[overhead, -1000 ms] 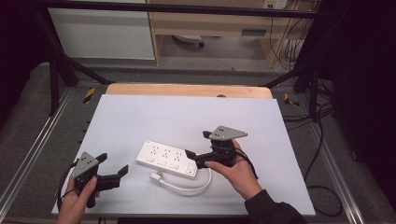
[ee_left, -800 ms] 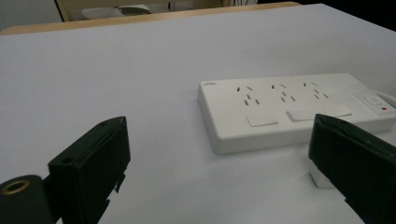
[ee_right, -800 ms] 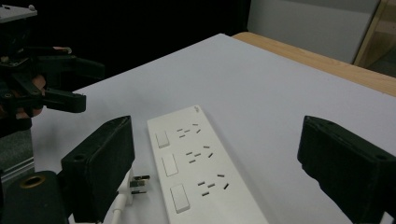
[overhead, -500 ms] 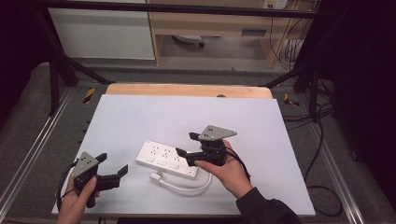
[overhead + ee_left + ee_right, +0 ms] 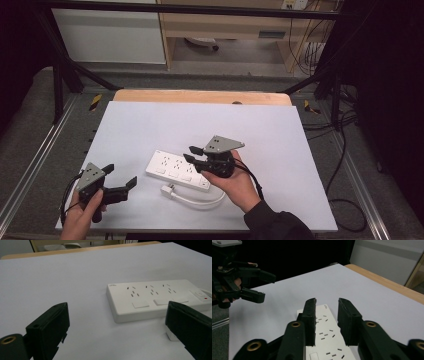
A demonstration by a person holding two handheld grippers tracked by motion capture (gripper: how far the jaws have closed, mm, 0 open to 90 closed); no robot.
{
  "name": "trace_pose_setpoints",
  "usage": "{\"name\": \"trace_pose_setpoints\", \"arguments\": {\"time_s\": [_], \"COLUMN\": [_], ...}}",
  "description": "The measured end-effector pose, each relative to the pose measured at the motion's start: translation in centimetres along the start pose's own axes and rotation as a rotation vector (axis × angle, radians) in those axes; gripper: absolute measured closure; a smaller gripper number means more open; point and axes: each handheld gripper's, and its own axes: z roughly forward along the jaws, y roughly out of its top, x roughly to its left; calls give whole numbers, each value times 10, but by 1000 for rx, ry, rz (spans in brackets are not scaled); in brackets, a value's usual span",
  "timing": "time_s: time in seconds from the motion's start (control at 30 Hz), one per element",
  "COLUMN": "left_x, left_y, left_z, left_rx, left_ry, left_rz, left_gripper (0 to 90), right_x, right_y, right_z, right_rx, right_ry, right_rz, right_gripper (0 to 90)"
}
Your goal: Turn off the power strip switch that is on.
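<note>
Surroundings: dark room with a metal frame around the work area, cables on the floor at the right, pale cabinets and a wooden shelf unit beyond the far edge.
Tabletop (image 5: 150, 120): white sheet over a wooden board, whose far strip shows bare.
Power strip (image 5: 175, 169): white, lying flat near the middle of the tabletop toward the near edge, long axis running left-far to right-near; three socket groups and a switch with a red mark at its right end are seen in the left gripper view (image 5: 160, 296).
Cord (image 5: 192, 197): white, curving along the near side of the power strip, with a plug end lying on the sheet just beside the strip.
Right tool (image 5: 191, 153): held in the right hand (image 5: 235, 182) above the right half of the power strip; jaws partly apart with a narrow gap, nothing between them; in the right gripper view (image 5: 327, 315) the strip lies below the jaws, contact not evident.
Left tool (image 5: 120, 177): held in the left hand (image 5: 82, 215) at the near left of the tabletop, well apart from the power strip; jaws spread wide, empty, pointing toward the strip.
</note>
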Motion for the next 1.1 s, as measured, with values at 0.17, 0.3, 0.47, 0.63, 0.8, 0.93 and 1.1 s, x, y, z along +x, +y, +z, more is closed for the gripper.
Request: {"name": "trace_pose_setpoints", "arguments": {"time_s": [0.17, 0.3, 0.47, 0.63, 0.8, 0.93, 1.1], "left_x": [0, 0, 0, 0, 0, 1, 1], "left_y": [0, 0, 0, 0, 0, 0, 0], "left_z": [0, -1, -1, 0, 0, -1, -1], "left_rx": [0, 1, 0, 2, 2, 2, 1], "left_ry": [0, 0, 0, -1, 2, 3, 9], "left_rz": [1, 1, 2, 1, 4, 3, 0], "left_gripper": [53, 53, 53, 53, 53, 53, 53], "right_x": [4, 6, 8, 9, 10, 12, 15], "right_y": [1, 0, 0, 0, -1, -2, -4], "right_z": [5, 9, 12, 14, 17, 21, 26], "right_rx": [-12, -19, -20, -23, -25, -18, -2], "right_ry": [21, 33, 46, 64, 72, 77, 83], "right_rz": [-10, -14, -9, 6, 8, 13, 24], "right_gripper": [804, 852, 883, 898, 899, 899, 900]}}
